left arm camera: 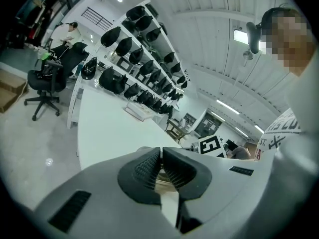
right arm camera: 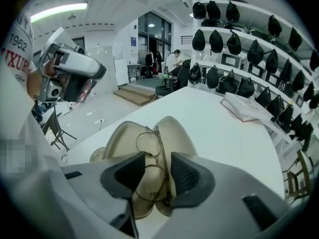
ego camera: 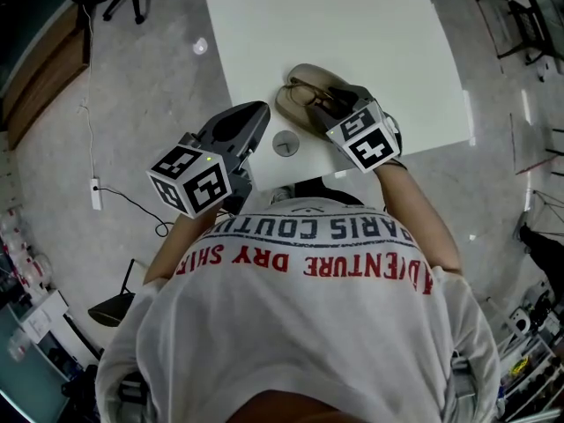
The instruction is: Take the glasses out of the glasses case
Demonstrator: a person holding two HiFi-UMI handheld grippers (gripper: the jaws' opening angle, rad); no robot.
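Observation:
A beige glasses case [ego camera: 298,106] lies open on the white table [ego camera: 352,25] near its front edge. Thin wire-rimmed glasses [ego camera: 307,90] rest inside it. In the right gripper view the glasses [right arm camera: 148,144] stretch across both halves of the case [right arm camera: 182,133]. My right gripper [right arm camera: 158,162] points down at them, and its jaws stand apart on either side of the wire frame. I see no pad pressing on the frame. In the head view the right gripper [ego camera: 328,106] hangs over the case. My left gripper [ego camera: 262,113] hovers left of the case with its jaws [left arm camera: 160,153] shut and empty.
A round grey grommet [ego camera: 285,143] sits in the table just in front of the case. A flat box [right arm camera: 245,108] lies far back on the table. Shelves of black bags [right arm camera: 234,49] line the wall behind. A power strip [ego camera: 95,192] lies on the floor at the left.

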